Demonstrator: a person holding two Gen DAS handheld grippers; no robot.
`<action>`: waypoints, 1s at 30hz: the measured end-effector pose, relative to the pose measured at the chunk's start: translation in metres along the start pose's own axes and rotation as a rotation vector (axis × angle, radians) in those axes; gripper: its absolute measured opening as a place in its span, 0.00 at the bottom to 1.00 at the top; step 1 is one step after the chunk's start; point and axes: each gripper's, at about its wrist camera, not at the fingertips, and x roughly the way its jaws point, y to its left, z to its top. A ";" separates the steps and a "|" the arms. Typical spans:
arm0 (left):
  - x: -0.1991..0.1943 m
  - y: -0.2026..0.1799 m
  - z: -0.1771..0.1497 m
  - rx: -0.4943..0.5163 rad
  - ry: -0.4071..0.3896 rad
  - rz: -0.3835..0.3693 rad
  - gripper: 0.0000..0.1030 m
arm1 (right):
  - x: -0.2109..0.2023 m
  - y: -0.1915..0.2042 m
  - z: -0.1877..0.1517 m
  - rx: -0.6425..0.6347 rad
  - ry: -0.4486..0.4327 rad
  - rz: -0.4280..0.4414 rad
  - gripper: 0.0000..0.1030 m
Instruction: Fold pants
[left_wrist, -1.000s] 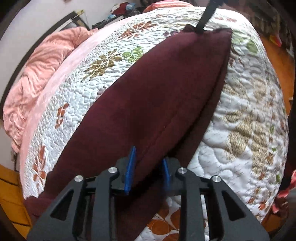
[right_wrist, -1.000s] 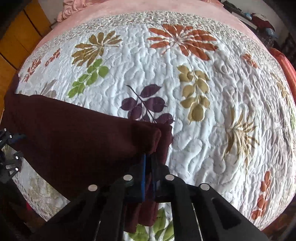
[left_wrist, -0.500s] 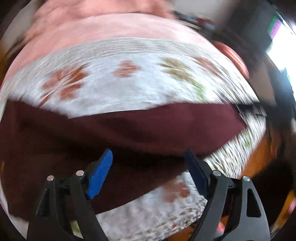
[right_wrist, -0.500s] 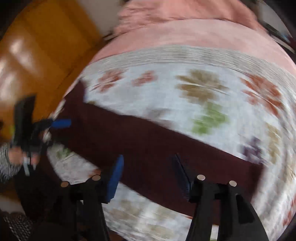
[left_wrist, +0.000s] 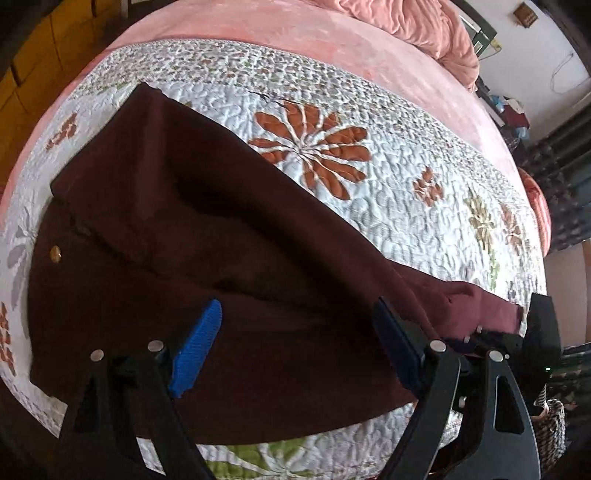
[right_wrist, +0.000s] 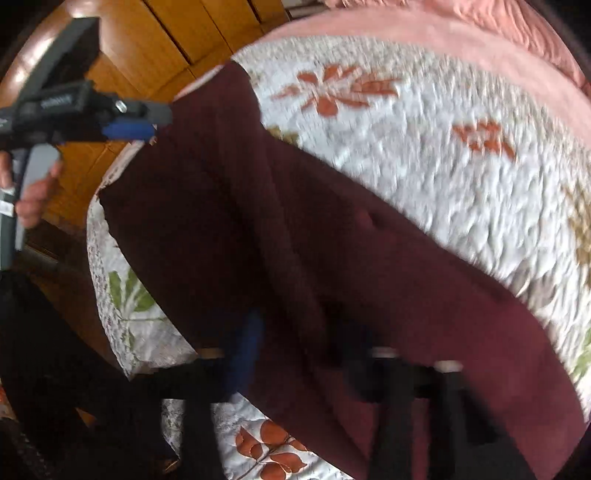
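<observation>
Dark maroon pants (left_wrist: 229, 236) lie lengthwise across the flowered quilt (left_wrist: 388, 206), with the waist and its brass button (left_wrist: 55, 254) at the left and the leg end at the right. My left gripper (left_wrist: 295, 314) hovers open over the middle of the pants, nothing between its blue pads (left_wrist: 195, 350). The right gripper (left_wrist: 517, 328) shows at the leg end. In the blurred right wrist view my right gripper (right_wrist: 303, 332) is closing on a raised fold of the pants (right_wrist: 332, 229). The left gripper (right_wrist: 144, 125) is off by the waist corner.
A pink blanket (left_wrist: 406, 26) is bunched at the far end of the bed. A wooden floor (right_wrist: 147, 55) runs along the left side. A hand (right_wrist: 33, 199) holds the left tool. Cluttered shelves (left_wrist: 509, 110) stand by the far wall.
Both grippers let go of the pants' edges and swung sideways along the garment. The left one opened wide and rolled. The right one opened, then drew its fingers together again over the fabric.
</observation>
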 end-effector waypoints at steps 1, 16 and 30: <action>0.001 0.002 0.004 -0.001 0.000 0.004 0.81 | 0.001 -0.003 -0.002 0.004 -0.006 -0.004 0.08; 0.059 -0.005 0.108 -0.054 0.240 0.328 0.83 | 0.004 -0.008 -0.031 -0.008 -0.065 0.091 0.08; 0.098 0.055 0.136 -0.201 0.398 0.384 0.24 | 0.004 -0.013 -0.036 0.000 -0.097 0.128 0.09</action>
